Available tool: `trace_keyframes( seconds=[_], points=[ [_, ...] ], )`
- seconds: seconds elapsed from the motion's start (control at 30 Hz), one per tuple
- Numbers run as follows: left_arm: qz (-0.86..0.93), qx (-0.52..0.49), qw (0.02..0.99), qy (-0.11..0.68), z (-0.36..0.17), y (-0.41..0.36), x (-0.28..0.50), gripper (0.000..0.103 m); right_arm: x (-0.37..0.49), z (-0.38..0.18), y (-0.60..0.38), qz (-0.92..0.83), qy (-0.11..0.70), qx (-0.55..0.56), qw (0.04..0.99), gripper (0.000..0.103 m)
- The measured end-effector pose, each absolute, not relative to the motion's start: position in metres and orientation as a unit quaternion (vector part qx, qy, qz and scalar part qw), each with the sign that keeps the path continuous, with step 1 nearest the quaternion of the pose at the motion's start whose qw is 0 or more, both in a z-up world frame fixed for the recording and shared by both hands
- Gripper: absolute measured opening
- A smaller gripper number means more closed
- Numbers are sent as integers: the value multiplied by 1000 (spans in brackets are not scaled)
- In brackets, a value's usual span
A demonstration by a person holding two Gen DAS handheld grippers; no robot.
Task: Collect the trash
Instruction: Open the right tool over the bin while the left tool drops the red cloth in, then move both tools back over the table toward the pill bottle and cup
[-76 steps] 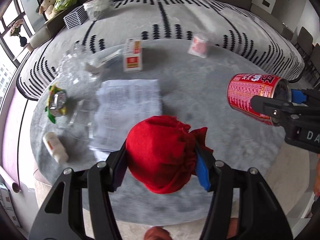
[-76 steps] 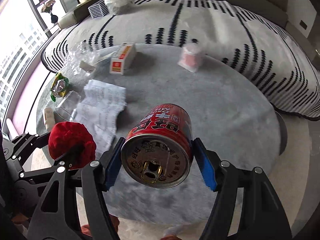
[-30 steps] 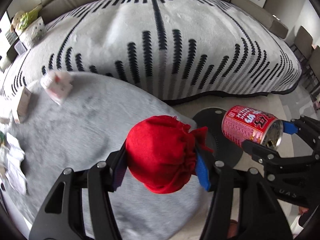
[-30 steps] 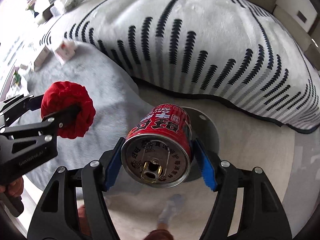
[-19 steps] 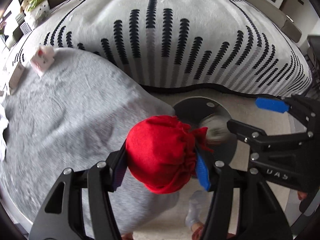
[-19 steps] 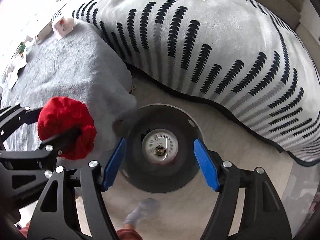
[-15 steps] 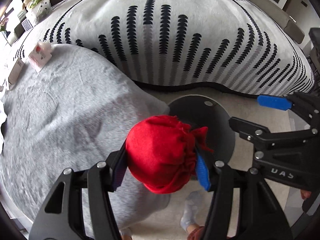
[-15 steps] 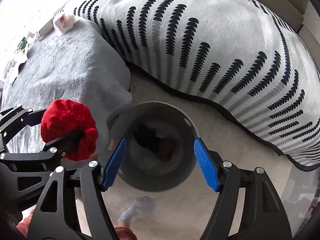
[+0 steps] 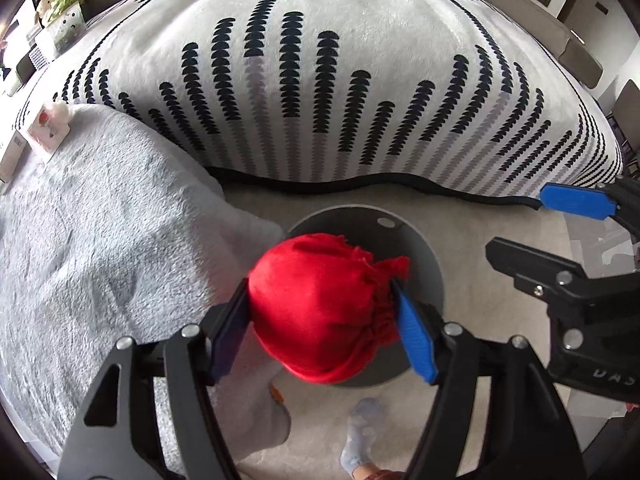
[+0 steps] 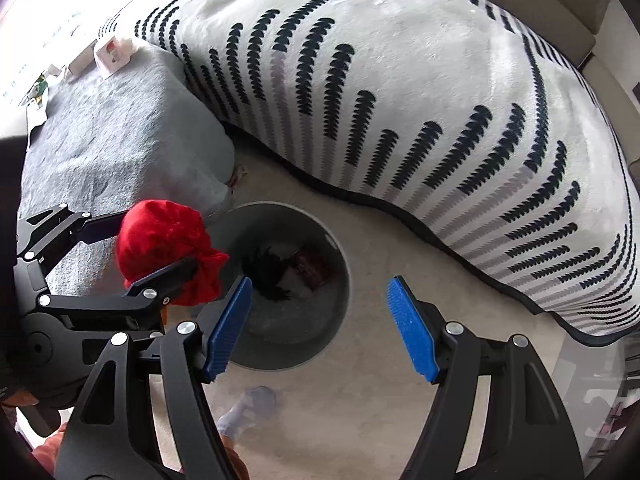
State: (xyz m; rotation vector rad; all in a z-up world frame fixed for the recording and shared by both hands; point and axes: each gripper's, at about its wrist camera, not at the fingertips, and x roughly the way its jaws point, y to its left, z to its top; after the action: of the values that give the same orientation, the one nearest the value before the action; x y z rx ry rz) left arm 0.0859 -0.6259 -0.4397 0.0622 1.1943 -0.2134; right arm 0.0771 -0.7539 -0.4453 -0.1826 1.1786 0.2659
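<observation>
Over the grey trash bin (image 10: 340,280), the right tool (image 10: 320,320) is now spread and empty; the red can (image 10: 310,266) has been dropped inside. A red cloth bundle (image 9: 320,304) is pinched by the left tool (image 9: 324,328) above the bin, likely released next.

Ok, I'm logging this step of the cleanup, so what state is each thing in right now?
left gripper: shut on the red cloth bundle.
red cloth bundle: held in the air at the bin's rim.
right gripper: open, empty, above the bin.
bin: upright on the floor, open-topped, dark and red trash at its bottom.
</observation>
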Motion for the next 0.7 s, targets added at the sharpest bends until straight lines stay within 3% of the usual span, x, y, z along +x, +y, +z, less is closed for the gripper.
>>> trace_keyframes(
  seconds=[0.37, 0.7],
  points=[
    [-102, 9, 828, 551, -426, -600, 76, 82, 76, -430, -732, 129, 544, -103, 823, 68],
    [-66, -18, 839, 540, -399, -549, 58, 82, 72, -406, -684, 161, 530, -130, 822, 68]
  ],
)
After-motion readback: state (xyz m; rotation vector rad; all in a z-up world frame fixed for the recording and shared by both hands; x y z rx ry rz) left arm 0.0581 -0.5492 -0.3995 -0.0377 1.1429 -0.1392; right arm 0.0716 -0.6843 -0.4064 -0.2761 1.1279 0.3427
